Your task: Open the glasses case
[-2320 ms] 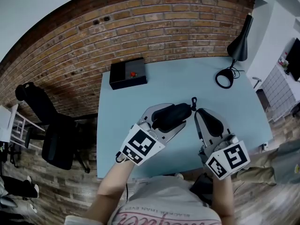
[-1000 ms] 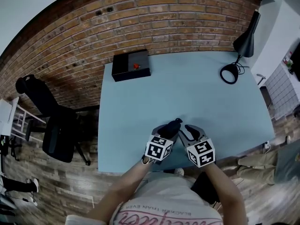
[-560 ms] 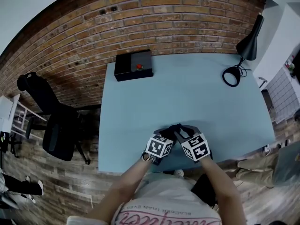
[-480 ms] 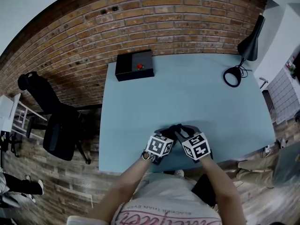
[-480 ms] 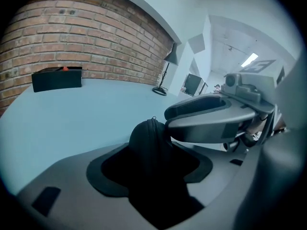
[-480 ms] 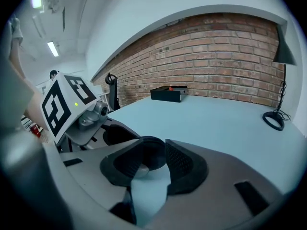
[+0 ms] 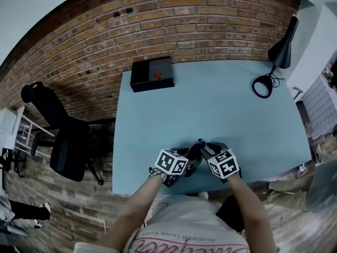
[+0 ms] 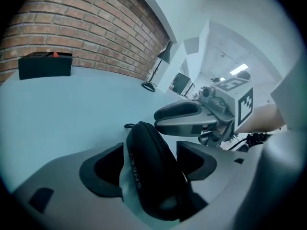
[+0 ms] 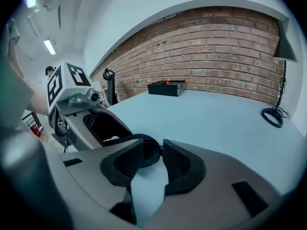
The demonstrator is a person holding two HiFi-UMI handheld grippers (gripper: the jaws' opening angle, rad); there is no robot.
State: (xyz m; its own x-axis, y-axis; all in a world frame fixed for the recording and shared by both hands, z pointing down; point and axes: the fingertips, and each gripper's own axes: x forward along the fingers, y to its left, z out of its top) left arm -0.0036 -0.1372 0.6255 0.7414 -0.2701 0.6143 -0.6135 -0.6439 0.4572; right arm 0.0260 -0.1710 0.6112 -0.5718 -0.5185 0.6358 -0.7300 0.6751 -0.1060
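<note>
**Cataloguing table contents, near edge to far wall**

Item, near edge: glasses case (image 8: pixel 153 171), count one. It is black and oblong with a zip seam, and lies close to the table's near edge between the two grippers.

- **Handling (judged):** It looks light, with a semi-stiff shell and a fabric skin that is not slippery. The contents are likely fragile, so moderate pressure only.
- **Where to hold (judged):** The best hold is across the long sides of the body, with the other tool on the zip pull (image 8: pixel 128 125) at the case's far end.

Grippers, count two.

- **Left gripper (image 8: pixel 151 150):** Its jaws have just been opening and now stand wide. The case sits between them and the pads do not appear to press on it.
- **Right gripper (image 9: pixel 160 150):** Its jaws are slightly parted, with bare table showing through the gap. The tips are just beside the case's far end, and contact cannot be confirmed.

Table (image 7: pixel 210 104), count one, pale blue.

Far left of the table: black box (image 7: pixel 152 74) with a red spot on top, count one.

Far right: black desk lamp (image 7: pixel 280 50), count one.

Left of the table, on the floor: office chair (image 7: pixel 58 141), count one.

Beyond: brick wall (image 7: pixel 184 20).
</note>
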